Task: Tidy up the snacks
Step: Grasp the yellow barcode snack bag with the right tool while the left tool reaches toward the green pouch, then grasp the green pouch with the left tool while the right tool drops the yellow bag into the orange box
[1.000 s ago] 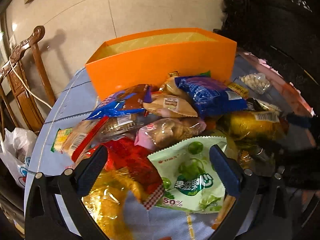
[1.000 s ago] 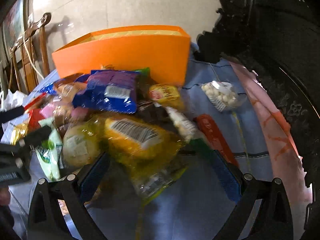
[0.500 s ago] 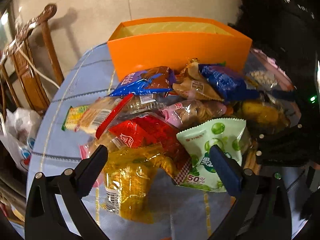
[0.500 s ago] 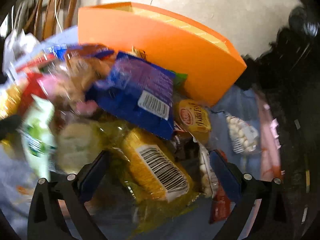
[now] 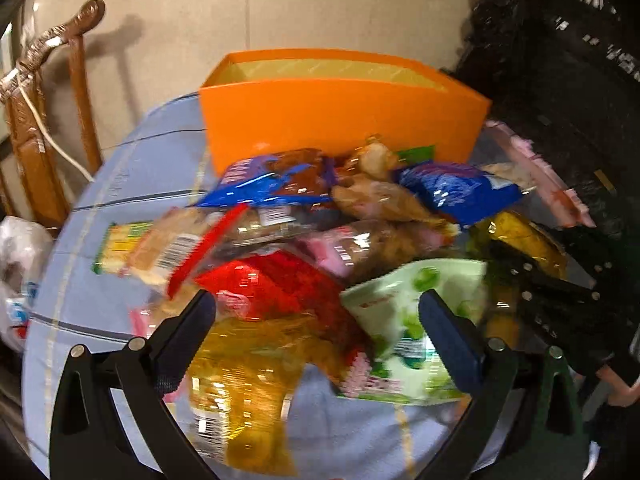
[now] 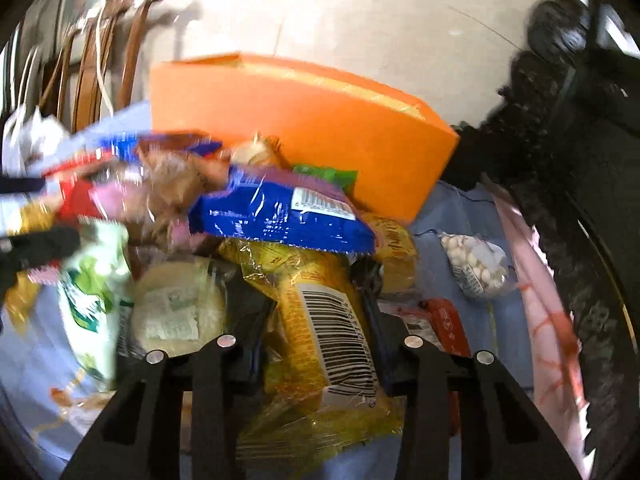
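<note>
A heap of snack packets lies on the blue tablecloth (image 5: 120,184) in front of an orange box (image 5: 340,120) (image 6: 300,120). My left gripper (image 5: 316,320) is open above a gold packet (image 5: 240,380), a red packet (image 5: 272,284) and a green pea packet (image 5: 400,320). My right gripper (image 6: 314,300) has its jaws closing on a yellow barcoded packet (image 6: 328,320), with both pads against its sides. A blue packet (image 6: 280,216) lies just beyond it. The picture is blurred.
A wooden chair (image 5: 48,120) and a white plastic bag (image 5: 16,280) stand to the left of the table. A clear bag of white sweets (image 6: 476,264) and a red stick packet (image 6: 448,320) lie at the right. Dark carved furniture (image 5: 560,80) rises on the right.
The right gripper's wide-open jaws have narrowed onto the yellow barcoded packet and the gripper has rolled. The left gripper stays open and has shifted slightly over the pile.
</note>
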Tool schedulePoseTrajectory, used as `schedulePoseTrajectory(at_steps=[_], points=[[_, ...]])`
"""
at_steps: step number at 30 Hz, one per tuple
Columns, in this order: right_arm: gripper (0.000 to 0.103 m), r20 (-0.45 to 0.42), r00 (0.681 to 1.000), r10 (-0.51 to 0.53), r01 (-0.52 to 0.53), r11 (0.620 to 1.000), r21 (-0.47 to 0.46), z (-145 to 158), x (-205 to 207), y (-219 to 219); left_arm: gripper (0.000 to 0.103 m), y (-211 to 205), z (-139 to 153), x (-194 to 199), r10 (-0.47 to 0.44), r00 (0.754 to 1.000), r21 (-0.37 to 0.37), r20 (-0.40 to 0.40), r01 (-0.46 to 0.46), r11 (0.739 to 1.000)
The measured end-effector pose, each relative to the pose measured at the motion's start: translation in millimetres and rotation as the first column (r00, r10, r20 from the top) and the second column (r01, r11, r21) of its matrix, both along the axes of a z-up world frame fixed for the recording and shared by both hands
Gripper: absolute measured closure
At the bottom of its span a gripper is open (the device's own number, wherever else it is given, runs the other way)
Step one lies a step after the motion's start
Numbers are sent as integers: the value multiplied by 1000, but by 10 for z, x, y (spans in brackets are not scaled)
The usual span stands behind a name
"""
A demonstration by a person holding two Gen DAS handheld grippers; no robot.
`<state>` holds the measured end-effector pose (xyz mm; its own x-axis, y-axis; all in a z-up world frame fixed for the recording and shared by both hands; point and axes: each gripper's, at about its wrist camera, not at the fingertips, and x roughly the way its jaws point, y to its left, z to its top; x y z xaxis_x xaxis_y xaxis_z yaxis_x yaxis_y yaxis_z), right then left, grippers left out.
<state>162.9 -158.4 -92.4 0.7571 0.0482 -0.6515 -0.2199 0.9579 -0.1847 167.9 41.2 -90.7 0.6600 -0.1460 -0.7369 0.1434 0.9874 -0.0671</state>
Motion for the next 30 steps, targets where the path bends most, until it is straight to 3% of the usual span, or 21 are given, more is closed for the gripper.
schedulePoseTrajectory(at_steps=[3,6,10,11,15,18,20,23,27,29,30], points=[[62,26,999,-44,42,995,89,77,-62,-109,4,-34,-2,-64,-9,999,14,39,9,1000],[62,46,997,-70,64,992,105,135,-164,-128,4,-151,-32,-187,-39,997,53,64,35,998],[62,66,991,-113,104,987,123,218,-331,-168,4,-483,-87,-308,-92,990,202,104,70,977],[62,71,990,-126,117,985,123,242,-360,-201,4,-519,-113,-277,-86,992,206,93,65,976],[62,61,986,-152,142,978,153,318,-426,-310,4,-508,-148,-152,-30,999,110,38,25,994],[62,79,982,-174,160,975,157,430,-529,-373,5,-586,-84,-290,-59,997,96,39,55,994],[62,101,974,-203,187,970,154,487,-582,-436,4,-695,-91,-371,-84,995,125,55,77,989],[62,111,969,-222,201,963,179,530,-628,-507,5,-834,-262,-237,-82,996,189,16,78,979],[62,109,970,-217,195,964,183,509,-683,-523,18,-817,-335,-162,-105,994,134,42,99,986],[62,109,969,-220,197,961,193,506,-711,-541,43,-808,-320,-179,-129,992,79,16,127,989],[62,109,969,-222,197,960,199,507,-721,-545,45,-802,-303,-194,-120,993,55,2,120,991]])
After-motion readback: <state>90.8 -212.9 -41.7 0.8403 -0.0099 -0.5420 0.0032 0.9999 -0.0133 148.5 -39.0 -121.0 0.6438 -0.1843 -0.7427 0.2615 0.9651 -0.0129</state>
